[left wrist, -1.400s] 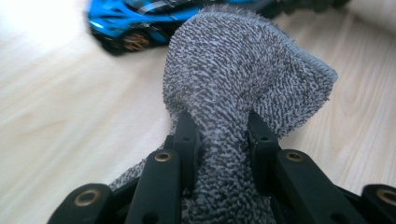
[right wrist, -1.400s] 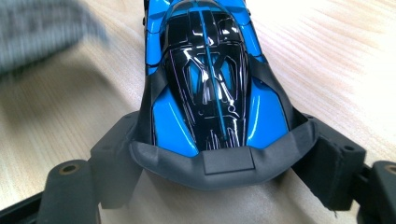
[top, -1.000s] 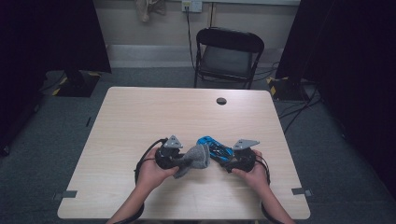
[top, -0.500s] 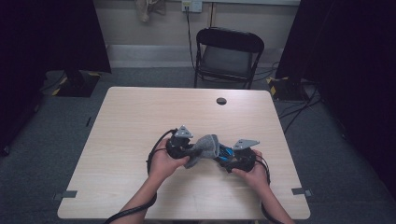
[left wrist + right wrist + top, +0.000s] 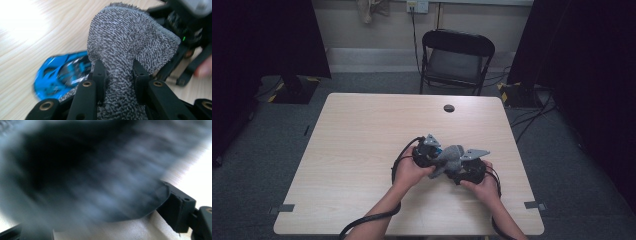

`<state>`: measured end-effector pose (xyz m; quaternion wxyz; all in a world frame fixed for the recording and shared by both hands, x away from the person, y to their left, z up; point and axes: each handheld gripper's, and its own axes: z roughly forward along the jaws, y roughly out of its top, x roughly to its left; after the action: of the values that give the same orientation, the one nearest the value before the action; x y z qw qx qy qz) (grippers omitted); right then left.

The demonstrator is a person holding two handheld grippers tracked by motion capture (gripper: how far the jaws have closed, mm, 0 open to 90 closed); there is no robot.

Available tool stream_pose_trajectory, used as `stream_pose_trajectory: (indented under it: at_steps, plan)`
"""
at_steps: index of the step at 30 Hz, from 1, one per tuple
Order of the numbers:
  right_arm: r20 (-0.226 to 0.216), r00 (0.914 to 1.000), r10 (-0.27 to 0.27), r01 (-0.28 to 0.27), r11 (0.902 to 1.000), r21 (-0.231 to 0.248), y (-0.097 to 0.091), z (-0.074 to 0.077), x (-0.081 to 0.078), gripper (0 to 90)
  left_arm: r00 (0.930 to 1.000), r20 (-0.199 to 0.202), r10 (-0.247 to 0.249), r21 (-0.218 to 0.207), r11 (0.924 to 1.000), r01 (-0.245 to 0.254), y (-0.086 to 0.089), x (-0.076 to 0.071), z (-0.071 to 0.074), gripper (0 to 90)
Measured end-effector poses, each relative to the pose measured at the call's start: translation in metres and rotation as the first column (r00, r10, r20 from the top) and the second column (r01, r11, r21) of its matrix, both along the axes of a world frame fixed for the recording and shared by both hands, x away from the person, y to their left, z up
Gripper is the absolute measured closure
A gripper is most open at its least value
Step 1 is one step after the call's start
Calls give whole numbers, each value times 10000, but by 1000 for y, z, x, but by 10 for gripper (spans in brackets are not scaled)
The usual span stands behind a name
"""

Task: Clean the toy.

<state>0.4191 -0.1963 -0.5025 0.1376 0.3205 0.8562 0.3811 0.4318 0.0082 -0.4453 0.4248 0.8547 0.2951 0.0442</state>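
Wood-grain tabletop (image 5: 362, 150), dark room, folding chair (image 5: 455, 57) beyond. Left gripper (image 5: 120, 72) is clamped narrow on a grey terry cloth (image 5: 125, 42): soft, light, bunches easily, so grip a gathered fold, not one edge. Blue toy car (image 5: 60, 72) lies just beside and below the left jaws, near the right gripper (image 5: 469, 172), whose jaws stand wide; hard, glossy, prob. slippery. Hold it across the body. No containers on the table.

high overhead; gripper views close, share cloth (image 5: 130, 50).
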Motion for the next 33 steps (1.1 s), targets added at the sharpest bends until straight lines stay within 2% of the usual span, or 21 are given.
stream_pose_trajectory:
  at_steps: [4,6,7,8,10,13,18,21,26,29,33]
  plan:
    - [1,10000,-2,2,10000,4,0,0,0,234,9997,52,-245,255,9994,243,-17,0,-6,706]
    - [-2,10000,6,-6,10000,-2,0,0,0,234,9997,31,-240,184,9995,240,-23,0,-10,705]
    - [3,10000,-1,1,10000,3,0,0,0,234,9996,27,-297,279,9992,296,-25,0,-12,705]
    - [-2,10000,6,-6,10000,1,0,0,0,234,9993,157,-338,488,9983,330,-28,-1,-14,703]
    - [5,10000,-1,1,10000,5,0,0,0,234,9987,355,-372,649,9973,348,-30,-3,-15,702]
    - [-4,10000,2,-2,10000,-1,0,0,0,234,9979,535,-368,706,9970,330,-30,-5,-16,702]
    - [18,10000,4,-4,10000,-2,0,0,0,234,9984,527,-212,763,9969,171,-30,-5,-15,703]
    - [0,10000,0,0,10000,1,0,0,0,235,9978,657,-26,904,9959,-34,-28,-4,-14,701]
    - [0,10000,52,-52,10000,-2,0,0,0,236,9979,603,235,949,9951,-292,-22,1,-12,701]
    - [8,10000,45,-45,10000,1,0,0,0,236,9968,728,345,1128,9927,-426,-20,4,-10,700]
    - [9,10000,44,-44,10000,1,0,0,0,236,9964,631,572,1079,9921,-638,-16,9,-10,698]
